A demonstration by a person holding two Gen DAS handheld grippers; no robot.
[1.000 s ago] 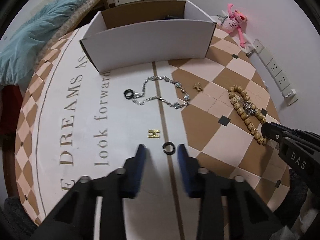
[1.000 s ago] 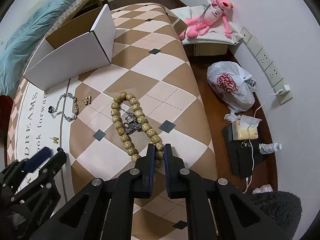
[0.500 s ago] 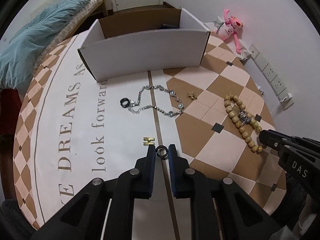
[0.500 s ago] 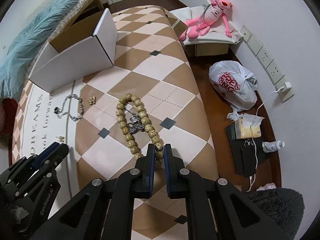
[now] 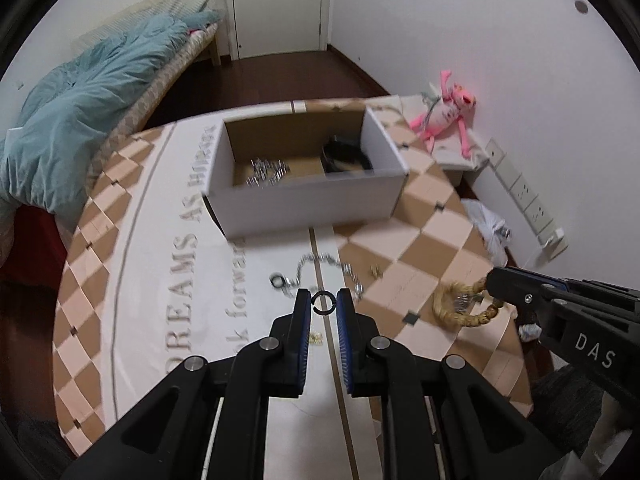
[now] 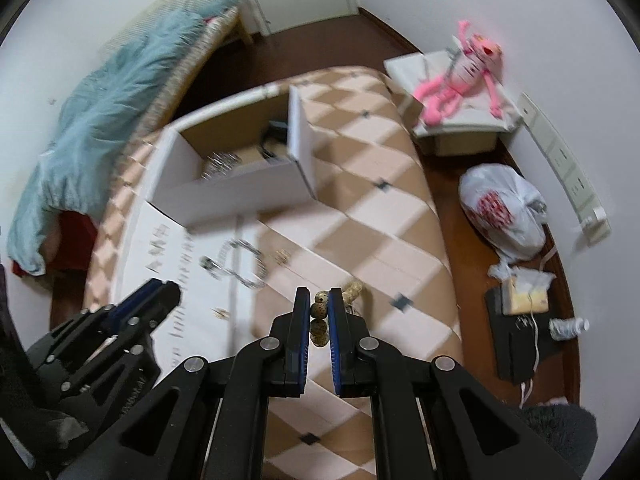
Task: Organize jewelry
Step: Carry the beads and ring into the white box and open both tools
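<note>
Mostly blurred bead bracelet (image 6: 320, 312), box (image 5: 304, 200) contents indistinct

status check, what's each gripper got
Left gripper shut on black ring. Right gripper shut on bead bracelet. Open box ahead, nothing blocking.

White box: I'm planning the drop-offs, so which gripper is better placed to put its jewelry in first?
Probably left. The left gripper holds the black ring facing the white box straight on. The right gripper, holding the bead bracelet, sits farther to the side.
</note>
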